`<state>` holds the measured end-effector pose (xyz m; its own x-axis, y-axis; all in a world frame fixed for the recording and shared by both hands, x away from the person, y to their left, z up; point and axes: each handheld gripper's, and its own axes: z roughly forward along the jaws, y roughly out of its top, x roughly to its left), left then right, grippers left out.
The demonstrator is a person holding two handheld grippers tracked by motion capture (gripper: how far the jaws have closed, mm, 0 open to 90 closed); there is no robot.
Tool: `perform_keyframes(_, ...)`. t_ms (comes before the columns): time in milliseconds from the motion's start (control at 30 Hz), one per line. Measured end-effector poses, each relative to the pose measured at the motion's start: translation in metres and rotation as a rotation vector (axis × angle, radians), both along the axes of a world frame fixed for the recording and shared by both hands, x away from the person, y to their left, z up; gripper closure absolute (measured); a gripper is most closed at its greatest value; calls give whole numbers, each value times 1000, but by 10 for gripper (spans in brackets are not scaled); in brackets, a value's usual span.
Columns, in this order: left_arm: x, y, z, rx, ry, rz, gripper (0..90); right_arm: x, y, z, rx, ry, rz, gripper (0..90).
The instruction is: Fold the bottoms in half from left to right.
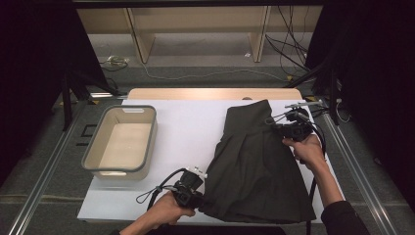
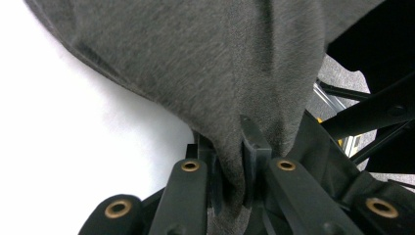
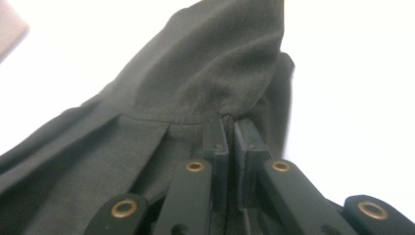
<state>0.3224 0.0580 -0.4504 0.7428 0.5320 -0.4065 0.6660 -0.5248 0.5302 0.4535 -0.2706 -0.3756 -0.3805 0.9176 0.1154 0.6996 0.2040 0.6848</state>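
From above, both the left gripper [image 1: 199,199] and right gripper [image 1: 272,128] pinch the dark skirt [image 1: 254,161] beside a bin [image 1: 98,147].

No readable text, labels, brands or numbers anywhere in my views. Nothing legible on the dark cloth, the bin, or the surface.
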Motion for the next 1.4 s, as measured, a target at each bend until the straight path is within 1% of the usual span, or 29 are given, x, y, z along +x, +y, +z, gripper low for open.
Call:
perform_keyframes(33,-1,-4,0,2,-3,-6,825,2,-2,-4,-11,10,-12,865)
perform_keyframes(67,-2,-8,0,6,-10,-10,825,4,-4,-11,-33,25,-26,863)
perform_keyframes(100,-3,-10,-1,18,-16,-22,825,7,-6,-21,-65,46,-39,863)
perform_keyframes(133,-5,-15,-4,33,-24,-32,825,8,-8,-28,-80,68,-48,862)
perform_keyframes(167,-5,-16,-5,37,-24,-35,824,11,-12,-45,-86,117,-64,859)
perform_keyframes(200,-6,-17,-7,43,-27,-43,824,13,-14,-52,-83,134,-69,856)
perform_keyframes(233,-6,-18,-7,43,-25,-41,821,13,-17,-58,-76,152,-70,853)
perform_keyframes(267,-6,-17,-7,41,-23,-48,814,14,-17,-62,-71,150,-67,847)
perform_keyframes(333,-5,-16,-5,30,-15,-48,738,14,-17,-62,-79,140,-65,830)
perform_keyframes(367,-5,-15,-2,31,-26,-47,643,13,-16,-61,-82,130,-67,821)
perform_keyframes(433,-5,-13,5,43,-73,-23,477,12,-15,-59,-94,114,-65,814)
perform_keyframes(467,-4,-11,10,34,-95,-5,426,12,-15,-59,-94,111,-66,813)
perform_keyframes(500,-1,-8,16,19,-109,8,388,12,-16,-59,-93,112,-65,810)
perform_keyframes(533,2,-5,22,-6,-124,34,371,12,-16,-59,-92,111,-66,808)
perform_keyframes(600,7,-2,30,-19,-155,59,355,12,-16,-58,-91,109,-68,805)
perform_keyframes(667,14,-2,36,-46,-183,91,371,12,-15,-57,-90,106,-72,804)
perform_keyframes(733,21,-5,38,-54,-204,97,450,12,-15,-57,-94,101,-70,807)
perform_keyframes(767,25,-9,37,-58,-206,108,509,12,-14,-57,-97,100,-71,810)
perform_keyframes(800,31,-13,34,-57,-197,115,576,12,-14,-57,-97,100,-72,814)
perform_keyframes(833,34,-16,32,-55,-187,107,650,12,-14,-57,-99,100,-72,819)
perform_keyframes(867,36,-21,28,-49,-171,94,681,12,-14,-57,-100,98,-72,823)
perform_keyframes(900,38,-26,23,-37,-164,88,744,12,-14,-57,-101,95,-70,829)
perform_keyframes(967,40,-35,13,7,-139,73,851,13,-13,-58,-106,93,-67,836)
perform_keyframes(1000,40,-38,7,13,-123,65,888,13,-13,-58,-108,91,-67,838)
perform_keyframes(1033,39,-42,3,14,-108,51,889,14,-13,-58,-115,90,-67,839)
perform_keyframes(1067,37,-46,-3,25,-99,34,889,15,-12,-60,-121,86,-67,839)
perform_keyframes(1200,32,-57,-17,64,-88,-10,890,17,-9,-65,-165,89,-67,836)
perform_keyframes(1300,30,-57,-17,60,-86,-12,890,19,-8,-72,-205,91,-61,829)
perform_keyframes(1400,28,-56,-18,54,-84,-18,890,19,-7,-77,-220,107,-61,806)
